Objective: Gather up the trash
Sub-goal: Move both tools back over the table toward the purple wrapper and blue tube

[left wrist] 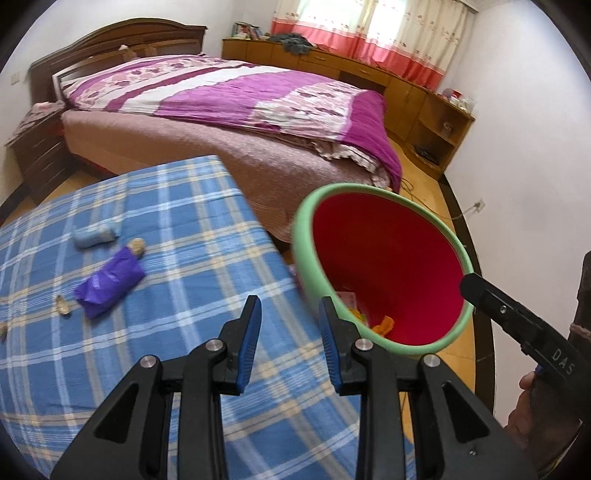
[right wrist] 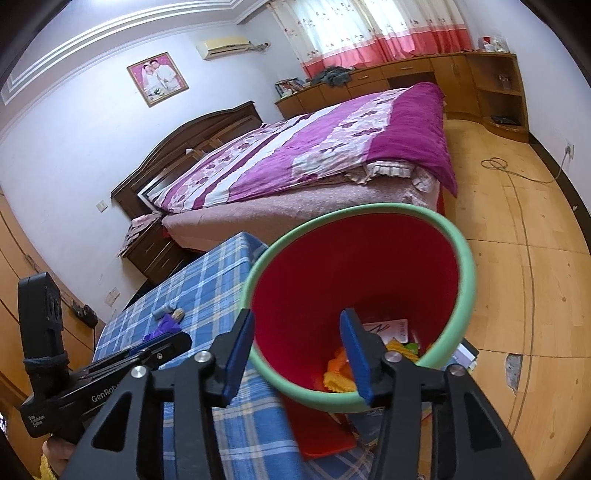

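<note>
Facing you: a bedroom, seen over a table under a blue plaid cloth point(left wrist: 155, 229).
Surface: going left to right on the cloth you have a small peel scrap point(left wrist: 63, 306), a purple wrapper point(left wrist: 109, 282), a pale blue crumpled piece point(left wrist: 96, 233) and a tan lump point(left wrist: 136, 246) touching the wrapper's far end.
Left tongs: your left gripper point(left wrist: 290, 330) hangs above the cloth's near right part, jaws spread with nothing between them.
Bin: the red bin with a green rim point(left wrist: 384, 273) is tilted toward you just off the table's right edge; orange and yellow scraps point(right wrist: 341, 373) and a white card point(right wrist: 388, 328) lie in its bottom.
Right tongs: your right gripper point(right wrist: 295, 354) straddles the near rim, one pad outside and one inside, spread and not pressing on it.
Room: a bed with a purple floral quilt point(left wrist: 236, 92) stands behind the table, a wooden cabinet run point(left wrist: 369, 70) under red and white curtains point(left wrist: 369, 33) beyond it.
Hard to make out: the bin's base is hidden, so you cannot tell what carries it; the items under it by the floor are blurred.
In the way: the bin's rim covers the table's right corner.
</note>
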`<state>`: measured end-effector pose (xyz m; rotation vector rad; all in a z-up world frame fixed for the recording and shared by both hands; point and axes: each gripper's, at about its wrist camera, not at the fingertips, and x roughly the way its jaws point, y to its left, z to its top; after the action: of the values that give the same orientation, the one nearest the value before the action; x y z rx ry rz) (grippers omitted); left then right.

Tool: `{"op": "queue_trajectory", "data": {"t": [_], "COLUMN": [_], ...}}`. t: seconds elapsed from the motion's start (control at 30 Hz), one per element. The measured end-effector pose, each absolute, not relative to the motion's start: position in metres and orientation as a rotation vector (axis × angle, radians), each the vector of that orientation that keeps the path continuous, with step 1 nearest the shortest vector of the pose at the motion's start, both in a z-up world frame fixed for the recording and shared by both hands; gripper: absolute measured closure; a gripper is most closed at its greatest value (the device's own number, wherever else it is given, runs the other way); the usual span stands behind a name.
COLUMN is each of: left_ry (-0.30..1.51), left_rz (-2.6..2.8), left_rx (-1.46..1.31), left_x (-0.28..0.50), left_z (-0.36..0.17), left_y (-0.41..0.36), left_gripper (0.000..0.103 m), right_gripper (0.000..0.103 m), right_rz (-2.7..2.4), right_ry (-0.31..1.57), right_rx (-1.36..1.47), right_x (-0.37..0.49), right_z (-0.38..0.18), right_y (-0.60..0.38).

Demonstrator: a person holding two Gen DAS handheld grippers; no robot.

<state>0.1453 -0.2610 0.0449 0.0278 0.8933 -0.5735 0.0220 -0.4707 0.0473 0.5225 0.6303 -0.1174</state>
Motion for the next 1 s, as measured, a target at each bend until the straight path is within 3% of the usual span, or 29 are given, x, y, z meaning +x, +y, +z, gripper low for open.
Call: {"op": "queue_trajectory", "data": {"t": [1.0], "left_ry": [0.893], "left_rz": [-0.314], "left_rx": [-0.032], "left_x": [0.226], "left_z": [0.02], "left_y": [-0.136], "left_gripper": [0.071], "right_gripper": [0.046], "right_rz": [0.008], "right_ry": [0.761], "right_rx": [0.435], "right_x": [0.123], "right_z": [0.036], "right_y": [-0.371]}}
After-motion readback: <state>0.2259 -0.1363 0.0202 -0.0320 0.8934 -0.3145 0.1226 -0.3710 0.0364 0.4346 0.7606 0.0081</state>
